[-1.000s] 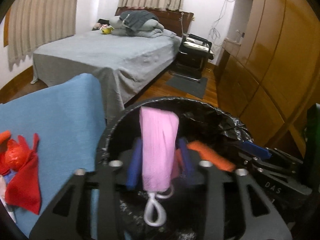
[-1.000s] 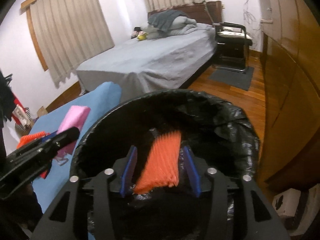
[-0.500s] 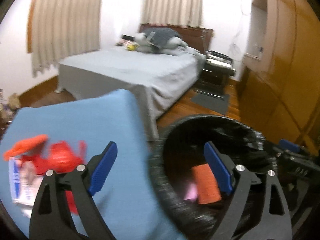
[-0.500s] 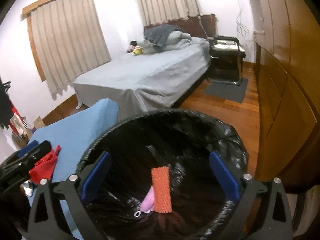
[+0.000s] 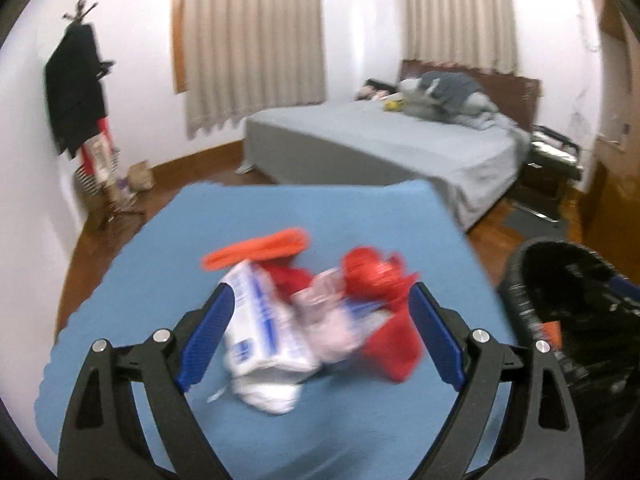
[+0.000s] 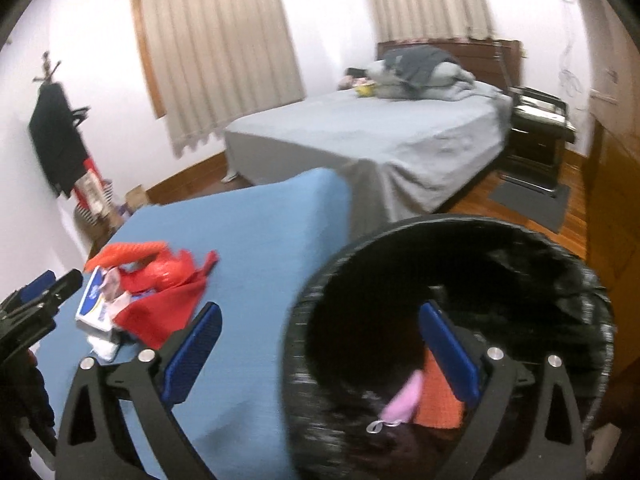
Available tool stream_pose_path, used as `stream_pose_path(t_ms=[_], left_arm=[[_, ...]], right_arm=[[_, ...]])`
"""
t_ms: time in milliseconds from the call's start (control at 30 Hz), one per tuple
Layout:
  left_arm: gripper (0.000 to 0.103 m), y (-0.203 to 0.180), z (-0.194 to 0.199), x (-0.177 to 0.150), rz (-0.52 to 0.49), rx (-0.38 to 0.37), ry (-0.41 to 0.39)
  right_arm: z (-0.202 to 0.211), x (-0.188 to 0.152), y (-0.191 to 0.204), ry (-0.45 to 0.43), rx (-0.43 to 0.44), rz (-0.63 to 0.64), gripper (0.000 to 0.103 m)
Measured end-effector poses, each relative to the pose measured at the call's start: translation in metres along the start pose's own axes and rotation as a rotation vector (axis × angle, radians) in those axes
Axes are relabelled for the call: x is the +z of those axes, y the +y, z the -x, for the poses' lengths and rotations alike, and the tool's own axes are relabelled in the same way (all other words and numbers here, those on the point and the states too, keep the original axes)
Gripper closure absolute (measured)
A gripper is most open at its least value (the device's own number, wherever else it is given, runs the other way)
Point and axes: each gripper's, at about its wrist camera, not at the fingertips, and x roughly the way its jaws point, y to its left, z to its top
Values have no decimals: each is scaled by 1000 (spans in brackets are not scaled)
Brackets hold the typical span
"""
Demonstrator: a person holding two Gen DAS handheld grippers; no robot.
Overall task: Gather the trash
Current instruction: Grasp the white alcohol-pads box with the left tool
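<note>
Hovering over the blue table [image 5: 168, 248] now, left gripper [image 5: 320, 336] spread wide, nothing pinched between the blue pads [image 5: 206, 336]. Framing the heap of trash [image 5: 312, 320] lying on the blue cover just ahead: an orange strip [image 5: 256, 250] at the far edge, a white packet with blue print [image 5: 260, 332] on the near left, crumpled red plastic [image 5: 372, 272] and a red cloth [image 5: 394, 344] to the right. All blurred, so no telling finer detail.

Over on the other side, right gripper [image 6: 320, 352] also gaping, empty, having just been opening, same as the left. Straddling the near rim of the black-lined bin [image 6: 560, 248], left pad above the table's edge, right pad inside the mouth. Lying at the bottom of the bin: a pink mask [image 6: 404, 400] with its white loop, and an orange piece [image 6: 438, 396] just beside it, touching.

Standing right against the table's corner, that bin, also showing at the right edge of the left wrist view [image 5: 532, 276]. Peeking in at the far left of the right wrist view, the other tool's black fingers, near the heap. Sitting behind it all, a grey bed [image 6: 360, 132] and curtains [image 6: 224, 40].
</note>
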Motion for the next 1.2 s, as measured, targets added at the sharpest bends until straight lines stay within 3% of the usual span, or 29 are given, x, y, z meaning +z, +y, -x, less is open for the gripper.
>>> stream_pose_path(t_ms=[100,367,633,833,1000,1200], left_arm=[[24,19,-10,-6,33,28,36],[42,47,-39,-17,85,0,103],[59,43,-64,-25,112,-43,140],[61,32,-67,-21,102,-60,110],[60,35,-86,-23,133,-46,148],[70,40,-76,-20,141,-69,116]], right_arm=[[-11,1,22,7,28,37,6],[-35,0,56,27,68,83,6],[-41,-5,61,45,68,100,6],[-43,-6,60,53,61,94,6],[-43,-6,60,52,62,95,6],[-42,-2,63,39,71,97,6]])
